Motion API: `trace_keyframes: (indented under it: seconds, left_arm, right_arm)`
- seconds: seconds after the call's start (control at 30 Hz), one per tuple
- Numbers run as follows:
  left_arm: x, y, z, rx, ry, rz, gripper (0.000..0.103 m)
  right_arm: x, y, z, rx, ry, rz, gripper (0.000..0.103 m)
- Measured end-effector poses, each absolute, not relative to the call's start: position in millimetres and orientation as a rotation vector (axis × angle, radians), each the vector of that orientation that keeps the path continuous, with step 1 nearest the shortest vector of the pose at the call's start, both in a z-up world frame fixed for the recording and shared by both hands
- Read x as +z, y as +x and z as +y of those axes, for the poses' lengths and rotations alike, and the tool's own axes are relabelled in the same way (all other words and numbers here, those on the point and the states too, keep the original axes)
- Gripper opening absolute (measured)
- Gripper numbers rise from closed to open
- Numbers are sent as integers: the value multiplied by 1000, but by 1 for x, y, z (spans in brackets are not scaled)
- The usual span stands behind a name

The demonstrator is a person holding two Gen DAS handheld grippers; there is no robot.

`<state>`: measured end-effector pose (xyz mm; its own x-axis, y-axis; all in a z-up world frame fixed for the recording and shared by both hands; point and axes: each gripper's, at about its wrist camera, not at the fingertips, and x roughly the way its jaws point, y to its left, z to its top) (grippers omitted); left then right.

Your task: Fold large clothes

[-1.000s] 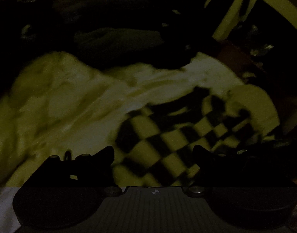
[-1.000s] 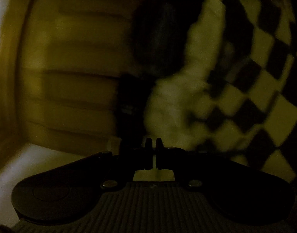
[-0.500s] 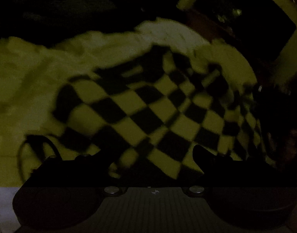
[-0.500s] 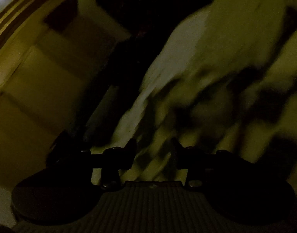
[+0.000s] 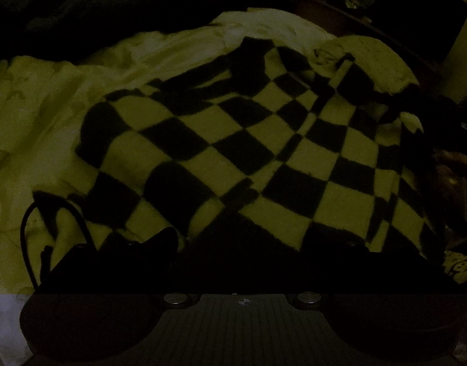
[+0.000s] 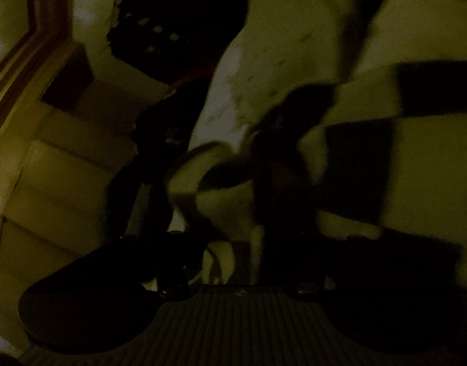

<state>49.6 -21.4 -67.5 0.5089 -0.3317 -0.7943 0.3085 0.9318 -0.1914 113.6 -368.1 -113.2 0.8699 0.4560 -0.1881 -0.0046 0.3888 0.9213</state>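
The scene is very dark. A black-and-pale checkered garment (image 5: 248,152) lies spread and rumpled on a pale bed sheet (image 5: 50,116). My left gripper (image 5: 242,244) hovers at its near edge, fingers wide apart, nothing between them. In the right wrist view the same checkered garment (image 6: 370,152) fills the right side, blurred. My right gripper (image 6: 233,250) is low over its edge with fingers apart; cloth lies between and under them, and I cannot tell if they touch it.
A thin black cable (image 5: 29,222) loops beside the left gripper. Dark clothes (image 5: 96,9) are piled at the back of the bed. A pale pillow-like lump (image 5: 376,61) sits at the garment's far right. Pale drawers or steps (image 6: 65,152) and a dark object (image 6: 178,27) stand left of the bed.
The right gripper went from shut to open and swung down over the garment's edge. The left gripper moved right and closer to the checkered garment, still open.
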Motion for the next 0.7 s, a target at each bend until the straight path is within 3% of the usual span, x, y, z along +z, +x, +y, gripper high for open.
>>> trace_keyframes:
  seconds: [0.07,0.13,0.2,0.3,0.37,0.4,0.43,0.57,0.7]
  left_arm:
    - [-68,49,-22,-384,-21,964,103]
    - [-67,50,-22,-384,-22,964,103]
    - [-69,51,-22,-382,-26,965,103]
    - [-70,53,-24,-376,-41,968,103]
    - [-71,54,-28,-367,-24,975,103]
    - [-72,54,-30,-362,-6,981,103]
    - [-74,54,-32,-358,12,983,103]
    - [-78,55,-34,-349,32,981,103]
    - [-77,56,-35,-342,37,989,103]
  right_arm:
    - [-109,124,-367,313,1118,434,50]
    - [-107,131,-372,388,1160,406,21]
    - [-94,135,-378,465,1244,313,19]
    - [-77,134,-402,484,1386,135,24]
    - [-72,132,-424,400,1437,41,42]
    - [-73,133,-435,333,1443,33,58]
    - [-75,135,-443,276,1427,67,61]
    - [-86,142,-458,205,1272,233,52]
    - [-97,134,-468,235,1317,220,58]
